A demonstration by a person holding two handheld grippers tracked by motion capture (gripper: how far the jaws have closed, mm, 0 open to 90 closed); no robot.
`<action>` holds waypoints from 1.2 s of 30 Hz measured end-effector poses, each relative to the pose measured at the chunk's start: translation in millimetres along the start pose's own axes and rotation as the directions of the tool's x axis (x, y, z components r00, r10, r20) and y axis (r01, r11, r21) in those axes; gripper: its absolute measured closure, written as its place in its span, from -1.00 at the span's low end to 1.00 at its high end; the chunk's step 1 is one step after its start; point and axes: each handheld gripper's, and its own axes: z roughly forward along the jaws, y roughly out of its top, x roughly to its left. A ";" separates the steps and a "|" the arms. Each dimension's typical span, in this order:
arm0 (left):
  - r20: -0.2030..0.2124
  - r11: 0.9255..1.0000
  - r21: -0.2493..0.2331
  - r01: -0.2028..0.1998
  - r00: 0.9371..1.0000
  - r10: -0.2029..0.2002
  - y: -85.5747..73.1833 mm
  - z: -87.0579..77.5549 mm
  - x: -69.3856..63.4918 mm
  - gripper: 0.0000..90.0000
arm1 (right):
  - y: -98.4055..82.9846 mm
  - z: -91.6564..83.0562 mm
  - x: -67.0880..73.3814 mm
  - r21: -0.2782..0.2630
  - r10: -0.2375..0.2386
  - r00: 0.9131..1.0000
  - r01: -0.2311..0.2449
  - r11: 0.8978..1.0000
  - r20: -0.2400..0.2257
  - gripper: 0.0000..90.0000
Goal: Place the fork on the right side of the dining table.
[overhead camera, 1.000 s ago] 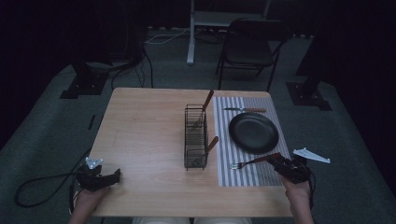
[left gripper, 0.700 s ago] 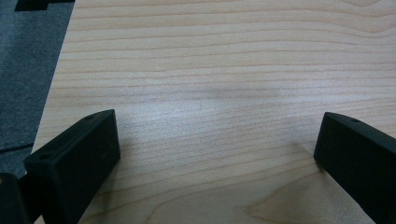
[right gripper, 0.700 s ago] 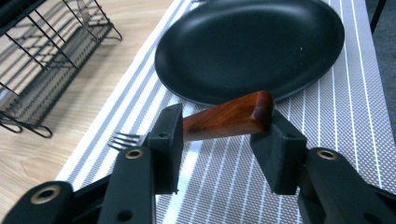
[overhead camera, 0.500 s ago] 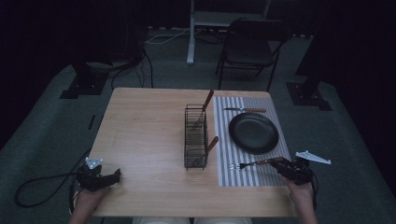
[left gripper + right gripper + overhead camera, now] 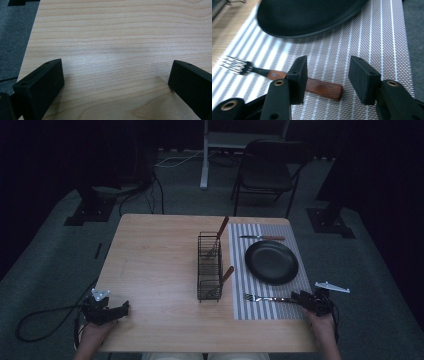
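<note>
Your right hand-held gripper (image 5: 327,80) sits low over the near edge of the striped placemat (image 5: 240,295) with its jaws apart, and the wooden-handled fork (image 5: 287,77) lies flat on the mat between and just behind them, touched by neither pad. The fork rests near the plate (image 5: 271,262), tines pointing toward the wire caddy (image 5: 209,266), which reads as a place-setting position rather than a thing mid-carry. Across the plate, a knife (image 5: 262,238) lies on the mat's far side, so the layout looks deliberate. Two more wooden handles lean out of the caddy, probably waiting their turn.

Your left hand-held gripper (image 5: 115,82) rests at the worktop's (image 5: 155,265) near left corner, jaws spread wide over bare wood, holding nothing; it seems parked clear of the work.
</note>
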 end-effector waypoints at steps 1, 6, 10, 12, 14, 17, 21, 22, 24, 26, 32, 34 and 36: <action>0.000 1.000 0.001 0.000 1.000 0.000 0.0 -0.1 0.0 -0.99 | -0.1 1.5 -1.0 0.004 -0.001 1.000 0.001 1.000 0.006 0.08; 0.000 1.000 0.000 0.000 1.000 0.000 0.0 0.0 0.0 -0.99 | -3.2 5.3 -2.8 0.012 0.006 1.000 -0.006 1.000 0.020 0.01; 0.000 1.000 0.000 0.000 1.000 0.000 0.0 0.0 0.0 -0.99 | -7.1 3.1 0.0 0.000 0.004 1.000 -0.004 1.000 0.014 -0.13; 0.001 1.000 0.000 0.002 1.000 -0.002 0.1 0.0 -0.1 -0.99 | -9.6 0.0 2.9 -0.015 0.011 1.000 -0.011 1.000 0.009 -0.24; 0.000 1.000 0.000 0.001 1.000 -0.001 0.0 0.0 0.0 -0.99 | -11.1 -2.8 5.5 -0.027 0.012 1.000 -0.012 1.000 -0.006 -0.34; 0.000 1.000 0.001 0.002 1.000 -0.002 0.1 -0.1 -0.1 -0.99 | -13.7 -5.6 12.2 -0.035 -0.002 1.000 0.002 0.999 -0.015 -0.51; 0.000 1.000 0.001 0.002 1.000 -0.002 0.1 -0.1 -0.1 -0.99 | -19.2 -5.1 22.6 -0.032 -0.029 1.000 0.028 0.999 -0.005 -0.59; 0.000 1.000 0.001 0.001 1.000 -0.001 0.1 -0.1 -0.1 -0.99 | -20.4 -4.5 25.1 -0.025 -0.032 0.999 0.033 0.999 0.010 -0.59; 0.000 1.000 0.002 0.001 1.000 -0.001 0.1 -0.2 -0.1 -0.98 | -23.8 -2.2 28.9 -0.015 -0.042 0.998 0.043 0.999 0.042 -0.59; 0.000 1.000 0.002 0.001 1.000 -0.001 0.1 -0.2 -0.1 -0.99 | -25.9 0.1 29.9 -0.007 -0.042 0.997 0.042 0.999 0.067 -0.59; 0.000 1.000 0.001 0.002 1.000 -0.002 0.1 -0.1 -0.1 -0.99 | -29.5 5.0 31.6 0.002 -0.062 0.994 0.062 0.998 0.090 -0.59; 0.000 1.000 0.001 0.002 1.000 -0.002 0.1 -0.1 -0.1 -0.99 | -29.2 6.4 32.4 -0.001 -0.068 0.993 0.068 0.998 0.099 -0.60; 0.000 1.000 0.001 0.002 1.000 -0.002 0.1 -0.1 -0.1 -0.99 | -28.3 8.0 32.8 -0.001 -0.074 0.992 0.075 0.997 0.099 -0.60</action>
